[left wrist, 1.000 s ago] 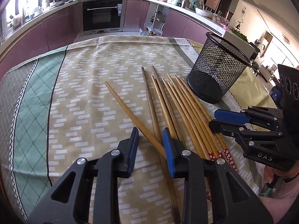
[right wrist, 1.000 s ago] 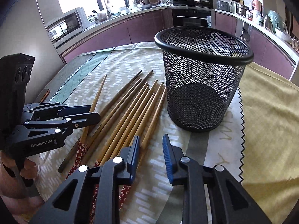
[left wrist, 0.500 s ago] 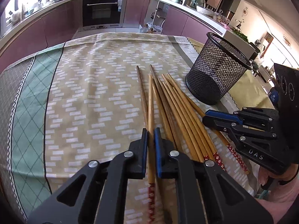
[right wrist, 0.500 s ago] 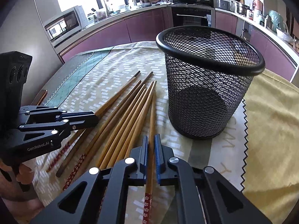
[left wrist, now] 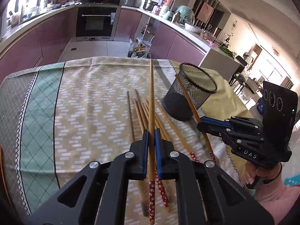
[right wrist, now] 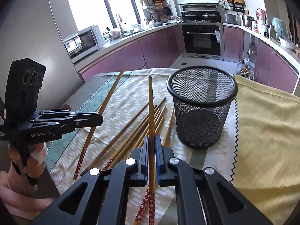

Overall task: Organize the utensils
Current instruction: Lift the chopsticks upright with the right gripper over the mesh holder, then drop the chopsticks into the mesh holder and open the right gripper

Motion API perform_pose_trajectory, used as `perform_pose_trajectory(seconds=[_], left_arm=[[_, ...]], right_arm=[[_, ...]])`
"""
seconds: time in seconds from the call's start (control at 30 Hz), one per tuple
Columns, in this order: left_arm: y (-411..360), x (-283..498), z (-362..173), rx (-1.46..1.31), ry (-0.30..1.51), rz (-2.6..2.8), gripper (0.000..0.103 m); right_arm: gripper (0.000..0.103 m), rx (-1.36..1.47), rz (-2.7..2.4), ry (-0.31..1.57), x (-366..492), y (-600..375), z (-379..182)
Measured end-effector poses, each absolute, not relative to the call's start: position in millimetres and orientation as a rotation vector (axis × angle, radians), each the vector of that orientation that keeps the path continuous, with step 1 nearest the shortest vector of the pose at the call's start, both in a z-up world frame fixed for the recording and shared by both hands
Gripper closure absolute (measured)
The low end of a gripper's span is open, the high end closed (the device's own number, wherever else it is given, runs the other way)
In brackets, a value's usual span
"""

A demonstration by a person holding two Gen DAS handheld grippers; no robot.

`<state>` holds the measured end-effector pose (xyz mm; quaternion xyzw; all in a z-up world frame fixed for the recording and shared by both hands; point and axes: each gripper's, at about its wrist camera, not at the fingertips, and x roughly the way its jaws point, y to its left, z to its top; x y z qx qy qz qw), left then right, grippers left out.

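1. Here, in the left wrist view, the left gripper (left wrist: 151, 131) has its black and blue fingers clamped on a long wooden chopstick with a red flowered end (left wrist: 151, 101), which sits tilted above the cloth with its tip towards the kitchen.
2. Below it, the remaining wooden chopsticks (left wrist: 139, 110) lie loose in a fan on the beige patterned tablecloth (left wrist: 90, 101).
3. The black wire-mesh cup (left wrist: 189, 93) stands upright to the right of the fan, near it, where the beige cloth meets a yellow cloth (left wrist: 223, 101).
4. The right gripper (left wrist: 201, 122) shows at the right edge, held by a person's hand (left wrist: 262, 172), its fingers pinching a second flowered-end wooden chopstick (left wrist: 187, 97) that slants across the front of the cup.

5. Now in the right wrist view, the right gripper (right wrist: 151, 140) is closed tight on that second chopstick (right wrist: 151, 108), which points up and away, just left of the mesh cup (right wrist: 201, 108).
6. The cup is upright and I see nothing inside it; its base rests at the zigzag edge of the yellow cloth (right wrist: 266, 131).
7. The loose chopsticks (right wrist: 131, 131) lie on the tablecloth (right wrist: 127, 93) between the two grippers.
8. The left gripper (right wrist: 100, 119) sits at the left, in a hand (right wrist: 28, 157), gripping the first chopstick (right wrist: 108, 97), which slants with its flowered end low.
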<state>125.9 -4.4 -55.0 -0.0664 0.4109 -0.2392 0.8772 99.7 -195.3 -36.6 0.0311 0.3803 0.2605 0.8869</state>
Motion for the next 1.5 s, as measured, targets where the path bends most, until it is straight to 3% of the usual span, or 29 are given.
perform_pose_trajectory(seconds=[0.77, 0.93, 1.23, 1.5], left_arm=[[-57.6, 156.5, 103.3, -0.185, 0.534, -0.634, 0.096], [-82.2, 178.0, 89.6, -0.129, 0.598, -0.621, 0.096], [-115.1, 213.5, 16.5, 0.001, 0.803, -0.628, 0.095], [-123.5, 224.4, -5.1, 0.04, 0.823, -0.616, 0.095]], right_arm=[[0.097, 0.115, 0.52, 0.426, 120.4, -253.7, 92.7], [0.097, 0.108, 0.478, 0.462, 143.3, -257.7, 82.6], [0.097, 0.068, 0.492, 0.678, 176.0, -245.6, 33.9], [0.097, 0.069, 0.468, 0.753, 192.2, -240.0, 14.4]])
